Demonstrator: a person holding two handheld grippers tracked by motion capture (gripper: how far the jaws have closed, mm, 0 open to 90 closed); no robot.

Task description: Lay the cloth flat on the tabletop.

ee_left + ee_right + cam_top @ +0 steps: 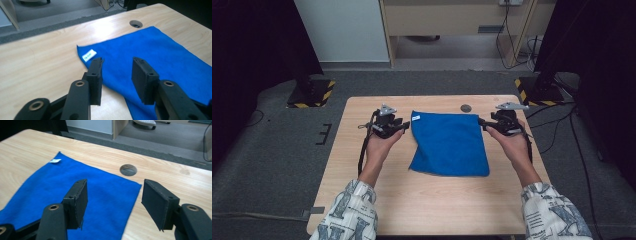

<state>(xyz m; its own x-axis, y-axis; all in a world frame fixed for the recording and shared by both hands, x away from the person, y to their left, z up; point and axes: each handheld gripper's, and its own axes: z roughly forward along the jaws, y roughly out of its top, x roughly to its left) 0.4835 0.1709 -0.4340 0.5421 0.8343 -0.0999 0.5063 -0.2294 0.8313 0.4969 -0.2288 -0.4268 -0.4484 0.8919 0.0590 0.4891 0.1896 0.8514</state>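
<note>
From the high view we see the blue cloth (pixel 449 145) lying flat at the middle of the wooden table (pixel 362 200), with the left gripper (pixel 404 126) at its nine o'clock side by the far corner and the right gripper (pixel 482 121) at its three o'clock side by the other far corner; this view alone shows our hands, our patterned sleeves (pixel 349 212) and the round cable hole (pixel 466 108) at twelve o'clock beyond the cloth. In the left gripper view we look along the left gripper (pixel 117 62): its jaws stand apart with nothing between them, above the cloth's (pixel 160 57) edge, and a small white label (pixel 89 55) sits at the near corner. In the right gripper view the right gripper (pixel 115 185) gapes wider, empty, straddling the cloth's (pixel 75 192) far corner, with the hole (pixel 128 169) at twelve o'clock.
</note>
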